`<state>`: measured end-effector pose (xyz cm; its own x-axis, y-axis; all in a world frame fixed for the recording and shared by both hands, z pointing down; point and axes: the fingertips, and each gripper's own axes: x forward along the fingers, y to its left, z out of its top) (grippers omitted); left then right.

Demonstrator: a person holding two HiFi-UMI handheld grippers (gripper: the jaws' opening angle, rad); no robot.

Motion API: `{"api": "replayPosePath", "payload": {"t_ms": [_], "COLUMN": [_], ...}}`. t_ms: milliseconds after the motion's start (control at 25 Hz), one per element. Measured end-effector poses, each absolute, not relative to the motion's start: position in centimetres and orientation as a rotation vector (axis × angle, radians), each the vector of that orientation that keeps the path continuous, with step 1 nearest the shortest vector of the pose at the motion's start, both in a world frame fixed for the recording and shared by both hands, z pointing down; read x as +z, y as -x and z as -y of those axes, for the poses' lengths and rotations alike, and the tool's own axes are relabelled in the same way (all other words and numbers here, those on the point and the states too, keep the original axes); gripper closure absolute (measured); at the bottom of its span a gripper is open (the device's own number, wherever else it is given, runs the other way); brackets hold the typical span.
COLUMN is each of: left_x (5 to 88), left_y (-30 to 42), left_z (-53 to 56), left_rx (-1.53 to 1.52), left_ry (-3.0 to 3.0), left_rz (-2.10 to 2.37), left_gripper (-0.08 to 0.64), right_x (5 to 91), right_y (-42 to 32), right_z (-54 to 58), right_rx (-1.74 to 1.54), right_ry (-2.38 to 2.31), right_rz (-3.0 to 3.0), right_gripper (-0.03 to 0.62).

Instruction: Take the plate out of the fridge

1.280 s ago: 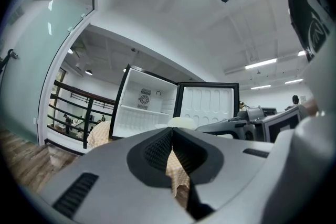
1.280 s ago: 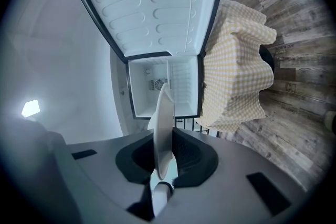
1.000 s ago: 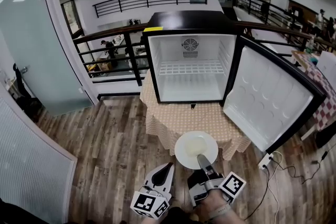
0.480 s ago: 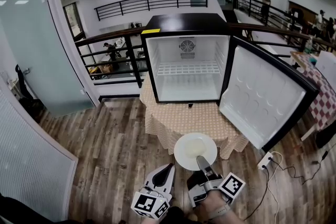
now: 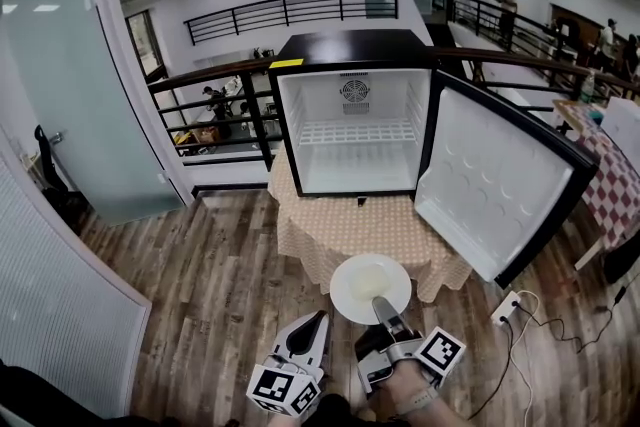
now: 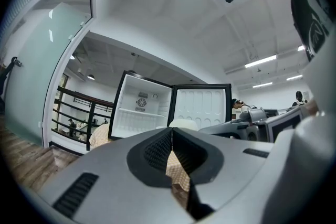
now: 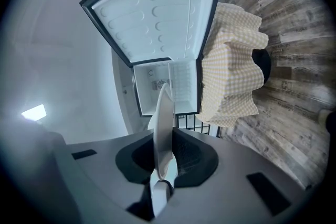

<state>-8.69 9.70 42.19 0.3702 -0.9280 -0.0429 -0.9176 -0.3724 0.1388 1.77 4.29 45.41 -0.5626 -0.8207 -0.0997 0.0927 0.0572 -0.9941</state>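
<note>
A round white plate [image 5: 368, 285] hangs level in the air in front of the small table, held by its near rim in my right gripper [image 5: 384, 311], which is shut on it. In the right gripper view the plate [image 7: 162, 128] stands edge-on between the jaws. The small black fridge [image 5: 352, 45] sits on the table with its door [image 5: 500, 175] swung wide to the right; its white inside shows only a wire shelf. My left gripper [image 5: 316, 323] is beside the right one, low in the head view, shut with nothing in it [image 6: 171, 134].
A table with a checked beige cloth [image 5: 350, 225] carries the fridge. A black railing [image 5: 210, 105] runs behind it, a glass wall [image 5: 60, 75] stands at the left. A power strip with cables [image 5: 508, 307] lies on the wood floor at the right. People stand far back.
The view has shifted slightly: fridge and table sit a little lower and further left in the frame. The plate stays gripped in the right gripper, the left stays shut.
</note>
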Motion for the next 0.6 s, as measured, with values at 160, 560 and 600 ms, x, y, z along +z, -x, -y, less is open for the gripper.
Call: {"api": "replayPosePath", "payload": {"t_ms": [160, 560, 600], "left_x": [42.2, 43.4, 43.5], "left_y": [8.4, 7.8, 7.8], "left_z": [-9.9, -8.0, -7.6], "left_rx": [-0.183, -0.175, -0.17], "left_ry": [-2.528, -2.534, -2.535], "left_rz": [1.7, 1.668, 1.668], "left_gripper": [0.549, 0.549, 0.549], "right_x": [45.7, 46.5, 46.6], "right_y": [-2.0, -1.6, -1.5], "right_z": [-4.7, -3.8, -3.5], "right_rx": [-1.606, -1.619, -1.62], "right_ry": [0.75, 0.743, 0.744], "right_rz": [-1.621, -1.651, -1.655], "right_gripper": [0.537, 0.537, 0.537]}}
